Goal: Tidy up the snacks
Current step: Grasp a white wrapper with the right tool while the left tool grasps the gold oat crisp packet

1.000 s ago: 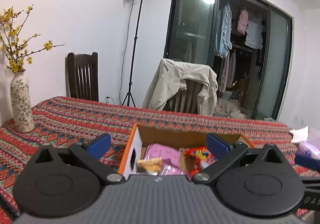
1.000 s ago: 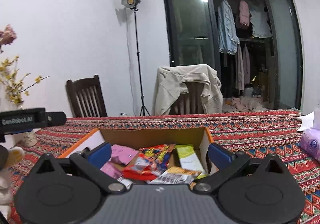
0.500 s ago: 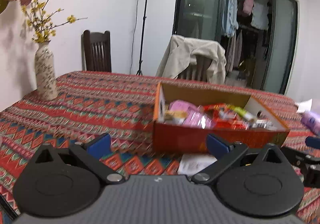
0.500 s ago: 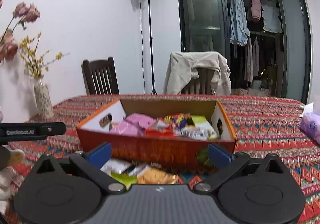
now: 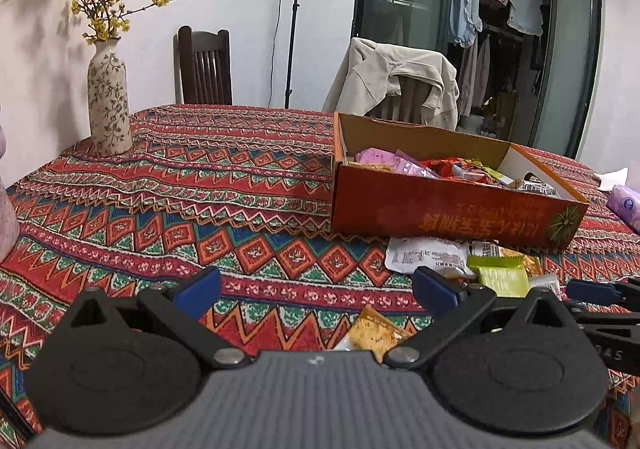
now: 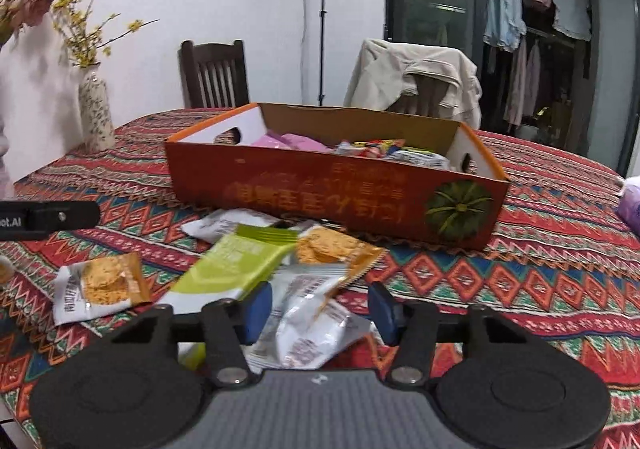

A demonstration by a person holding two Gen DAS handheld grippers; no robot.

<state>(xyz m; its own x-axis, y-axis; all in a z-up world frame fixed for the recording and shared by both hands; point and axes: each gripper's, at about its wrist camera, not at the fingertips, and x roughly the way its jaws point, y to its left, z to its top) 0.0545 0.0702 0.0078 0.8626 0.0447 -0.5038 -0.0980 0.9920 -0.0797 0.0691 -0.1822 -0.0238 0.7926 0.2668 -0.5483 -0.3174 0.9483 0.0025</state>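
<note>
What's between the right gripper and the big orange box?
In the right wrist view, loose snack packets: a white one, a green one and an orange cracker one.

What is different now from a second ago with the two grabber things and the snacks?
Both grippers have come down and back from over the orange box to the loose packets in front of it. The right gripper has just been closing its jaws, with a white packet between them; a firm pinch isn't clear. The left gripper stays wide open, holding nothing. The box, its snacks and the vase stayed put.
</note>
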